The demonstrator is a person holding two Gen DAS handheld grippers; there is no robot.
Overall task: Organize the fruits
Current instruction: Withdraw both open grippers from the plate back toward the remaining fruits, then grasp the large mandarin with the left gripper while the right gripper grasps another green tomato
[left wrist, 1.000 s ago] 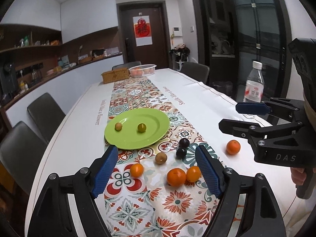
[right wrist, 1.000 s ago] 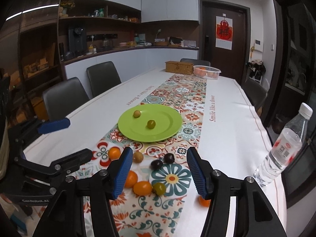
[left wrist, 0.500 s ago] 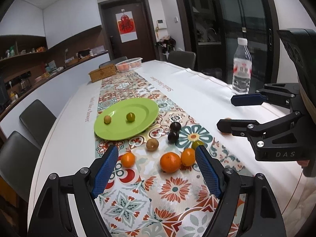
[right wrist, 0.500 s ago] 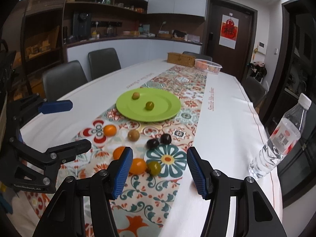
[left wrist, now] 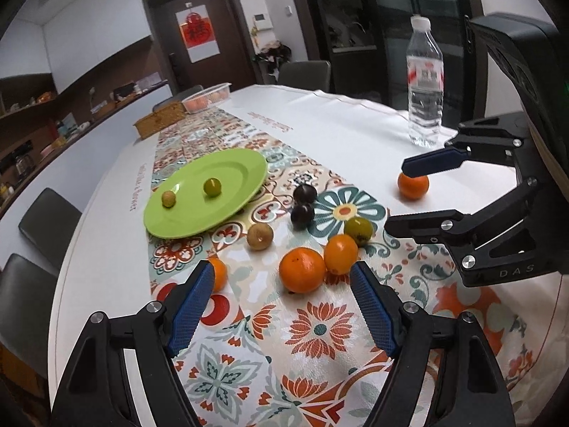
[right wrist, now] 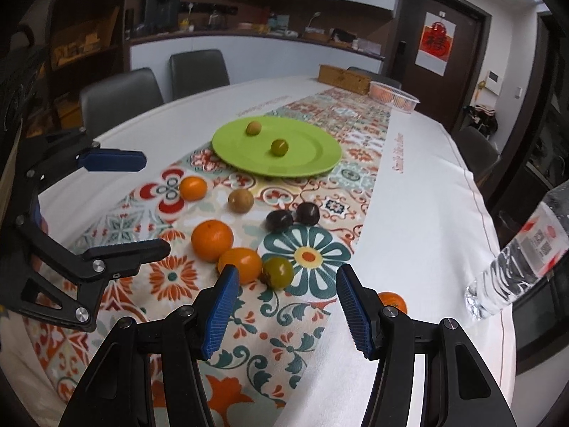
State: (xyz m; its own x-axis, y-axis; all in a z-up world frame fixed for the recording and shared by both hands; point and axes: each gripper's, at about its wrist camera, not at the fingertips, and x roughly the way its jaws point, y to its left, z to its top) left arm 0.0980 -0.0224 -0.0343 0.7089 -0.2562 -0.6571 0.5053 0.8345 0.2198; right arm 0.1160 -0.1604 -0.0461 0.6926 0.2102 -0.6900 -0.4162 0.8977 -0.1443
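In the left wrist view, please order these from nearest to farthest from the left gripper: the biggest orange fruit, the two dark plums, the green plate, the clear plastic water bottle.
1. The biggest round orange fruit, just ahead, between the open, slowly closing fingers.
2. The two dark round plums, farther on, mid-runner.
3. The flat green plate, beyond them, to the left.
4. The clear plastic water bottle, far right, near the table edge.

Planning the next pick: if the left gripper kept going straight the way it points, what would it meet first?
Probably the large round orange centred just ahead of the empty, closing left gripper; depth is uncertain.
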